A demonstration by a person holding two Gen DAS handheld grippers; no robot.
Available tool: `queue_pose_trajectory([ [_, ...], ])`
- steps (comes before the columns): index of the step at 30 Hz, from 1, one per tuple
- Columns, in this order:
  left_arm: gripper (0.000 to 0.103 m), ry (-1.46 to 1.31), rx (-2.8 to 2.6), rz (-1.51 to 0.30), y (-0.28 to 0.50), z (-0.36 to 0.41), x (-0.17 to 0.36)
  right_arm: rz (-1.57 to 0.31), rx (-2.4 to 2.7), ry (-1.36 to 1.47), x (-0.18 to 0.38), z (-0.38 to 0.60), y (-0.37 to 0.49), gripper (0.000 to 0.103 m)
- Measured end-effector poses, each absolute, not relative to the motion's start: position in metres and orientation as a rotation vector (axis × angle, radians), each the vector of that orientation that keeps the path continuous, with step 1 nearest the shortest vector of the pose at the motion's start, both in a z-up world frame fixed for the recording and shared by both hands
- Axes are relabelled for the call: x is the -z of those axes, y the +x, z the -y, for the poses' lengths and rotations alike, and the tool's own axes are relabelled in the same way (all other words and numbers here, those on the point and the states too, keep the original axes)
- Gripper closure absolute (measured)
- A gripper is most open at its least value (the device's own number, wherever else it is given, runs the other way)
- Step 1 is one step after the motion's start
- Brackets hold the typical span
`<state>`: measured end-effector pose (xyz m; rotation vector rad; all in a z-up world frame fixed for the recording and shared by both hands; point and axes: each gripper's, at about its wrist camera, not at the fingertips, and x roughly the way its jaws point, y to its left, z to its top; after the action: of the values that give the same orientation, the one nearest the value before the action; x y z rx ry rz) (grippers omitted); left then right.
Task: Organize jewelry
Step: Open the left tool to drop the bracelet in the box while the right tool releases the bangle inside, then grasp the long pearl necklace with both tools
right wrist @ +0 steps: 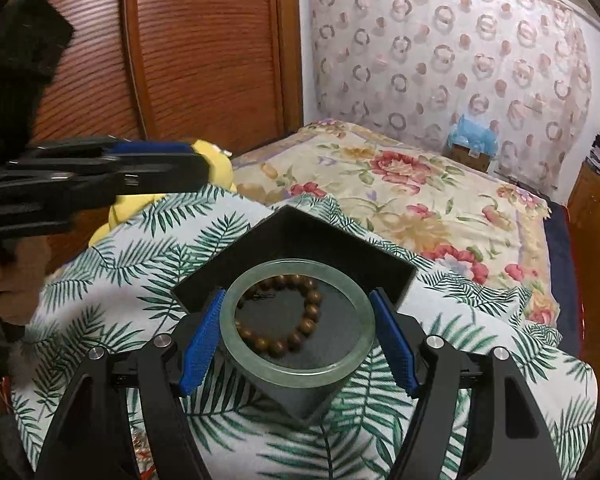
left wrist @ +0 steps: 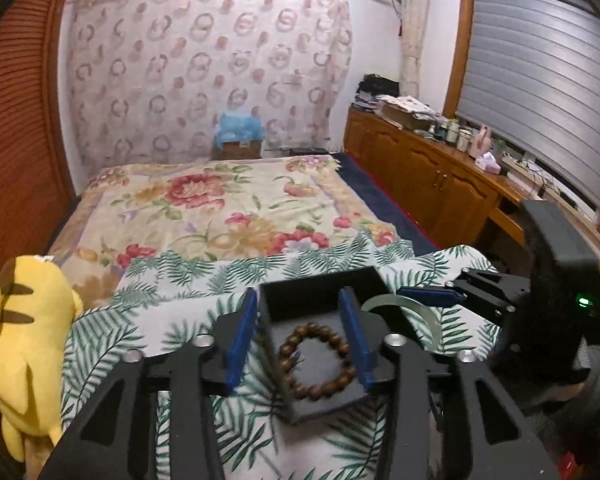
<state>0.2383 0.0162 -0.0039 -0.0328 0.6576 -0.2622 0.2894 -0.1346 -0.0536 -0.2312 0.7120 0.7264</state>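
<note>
A green jade bangle (right wrist: 300, 320) is clamped flat between the jaws of the right gripper (right wrist: 300, 336), above an open black box (right wrist: 300, 236) on a leaf-print cloth (right wrist: 140, 248) over a bed. A wooden bead bracelet (left wrist: 318, 360) is seen lying in the box, below the left gripper (left wrist: 300, 340), whose jaws are held apart, gripping nothing.

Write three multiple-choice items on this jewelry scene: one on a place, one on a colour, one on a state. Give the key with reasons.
1. Where does the wooden bead bracelet lie?
A. inside the black box
B. on the floral bedspread
C. on the plush toy

2. What colour is the bangle?
A. red
B. pale green
C. gold

3. How does the right gripper stand?
A. empty and wide open
B. clamped on the beads
C. holding the bangle between its pads

Key: A, the beads rest on the box floor; B, the ring is translucent green; C, the blue pads flank the bangle above the box.
</note>
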Motion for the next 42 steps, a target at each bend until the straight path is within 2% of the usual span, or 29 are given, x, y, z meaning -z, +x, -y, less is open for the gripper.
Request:
queue_pose_trajectory([
  [3,0.044,-0.035,0.232,-0.66,0.225,-0.027,0.008,-0.728,-0.732,-0.241,0.061,0.126,0.293,0.029],
  [9,0.035,-0.026,0.195,-0.677,0.2,-0.038,0.019,-0.742,-0.729,-0.243,0.067,0.12,0.29,0.029],
  [23,0.035,-0.032,0.223,-0.728,0.149,-0.029,0.045,-0.721,-0.686,-0.193,0.056,0.147,0.263,0.029],
  [31,0.035,-0.029,0.248,-0.75,0.12,-0.019,0.059,-0.75,-0.659,-0.183,0.063,0.183,0.203,0.047],
  [42,0.035,-0.023,0.245,-0.773,0.082,-0.013,0.079,-0.774,-0.631,-0.144,0.075,0.213,0.133,0.061],
])
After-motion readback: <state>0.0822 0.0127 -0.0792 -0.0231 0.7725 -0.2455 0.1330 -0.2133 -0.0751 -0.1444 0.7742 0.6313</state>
